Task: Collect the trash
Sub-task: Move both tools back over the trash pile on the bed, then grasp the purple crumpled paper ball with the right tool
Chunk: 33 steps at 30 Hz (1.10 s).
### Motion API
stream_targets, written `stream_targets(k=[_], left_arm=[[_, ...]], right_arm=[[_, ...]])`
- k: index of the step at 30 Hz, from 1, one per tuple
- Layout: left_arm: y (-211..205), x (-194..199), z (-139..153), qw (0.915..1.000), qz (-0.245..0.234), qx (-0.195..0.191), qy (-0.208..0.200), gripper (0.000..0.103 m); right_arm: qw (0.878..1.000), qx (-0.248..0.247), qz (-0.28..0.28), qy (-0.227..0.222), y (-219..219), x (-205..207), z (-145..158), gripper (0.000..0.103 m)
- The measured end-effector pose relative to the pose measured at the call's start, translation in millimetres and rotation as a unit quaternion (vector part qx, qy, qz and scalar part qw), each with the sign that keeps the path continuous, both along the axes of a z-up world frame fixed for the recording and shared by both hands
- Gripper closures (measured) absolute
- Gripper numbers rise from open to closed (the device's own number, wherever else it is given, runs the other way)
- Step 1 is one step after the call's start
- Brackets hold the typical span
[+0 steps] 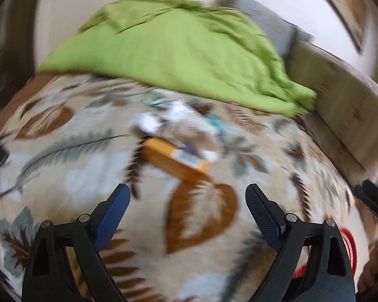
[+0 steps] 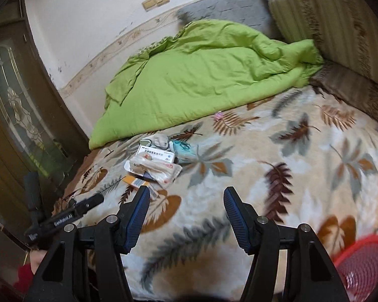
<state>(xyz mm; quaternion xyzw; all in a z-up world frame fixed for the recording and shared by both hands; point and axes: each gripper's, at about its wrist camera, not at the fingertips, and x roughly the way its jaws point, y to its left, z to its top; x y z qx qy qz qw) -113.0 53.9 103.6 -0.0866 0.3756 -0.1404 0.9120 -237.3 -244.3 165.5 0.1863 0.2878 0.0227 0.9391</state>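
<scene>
Right wrist view shows both grippers, left [image 1: 187, 196] and right [image 2: 186, 200], empty with fingers apart, the trash pile [image 2: 158, 161] near the bed's [image 2: 302, 176] left edge; a hurried, blurred reach could scatter it.

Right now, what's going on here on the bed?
A person holds two open, empty grippers over a leaf-print blanket. The left gripper points at an orange box in a small trash pile with a white medicine box and plastic wrapper. The right gripper hovers nearby; a red basket waits alongside.
</scene>
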Motion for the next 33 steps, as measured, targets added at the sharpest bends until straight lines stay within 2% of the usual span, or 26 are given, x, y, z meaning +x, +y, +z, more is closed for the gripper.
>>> stream_targets(k=[4,8,11,13,15,19,23,26,27,29,33], left_arm=[[21,25,-17,0.9980,0.043,-0.040,0.022,0.011],[11,57,-28,0.9952,0.076,-0.048,0.039,0.011],[-1,77,-30,0.9946,0.095,-0.038,0.016,0.011],[-4,77,-35,0.9941,0.106,-0.016,-0.017,0.011],[-3,82,-40,0.9946,0.103,0.003,-0.014,0.011],[4,83,-39,0.9946,0.101,0.011,-0.022,0.011],[8,87,-40,0.9952,0.096,0.010,-0.015,0.011],[10,94,-45,0.9958,0.091,-0.005,0.007,0.011],[11,95,-47,0.9958,0.090,-0.007,0.013,0.011],[11,97,-50,0.9959,0.088,-0.011,0.021,0.011],[12,99,-53,0.9956,0.085,-0.023,0.033,0.011]], right_arm=[[1.000,0.002,0.004,0.015,0,50,4,0.038],[1.000,-0.009,-0.002,0.028,-8,111,5,0.038],[0.999,-0.020,-0.006,0.044,-20,175,0,0.038],[0.999,-0.020,-0.013,0.046,-31,215,-6,0.038],[0.998,-0.019,-0.016,0.065,-40,257,-19,0.038],[0.994,-0.001,-0.042,0.104,-68,339,-55,0.038],[0.989,0.035,-0.071,0.127,-88,393,-89,0.043],[0.984,0.050,-0.090,0.142,-95,423,-111,0.050],[0.984,0.051,-0.091,0.147,-95,430,-116,0.060],[0.984,0.040,-0.088,0.150,-92,439,-121,0.073],[0.988,0.000,-0.085,0.125,-77,425,-109,0.075]])
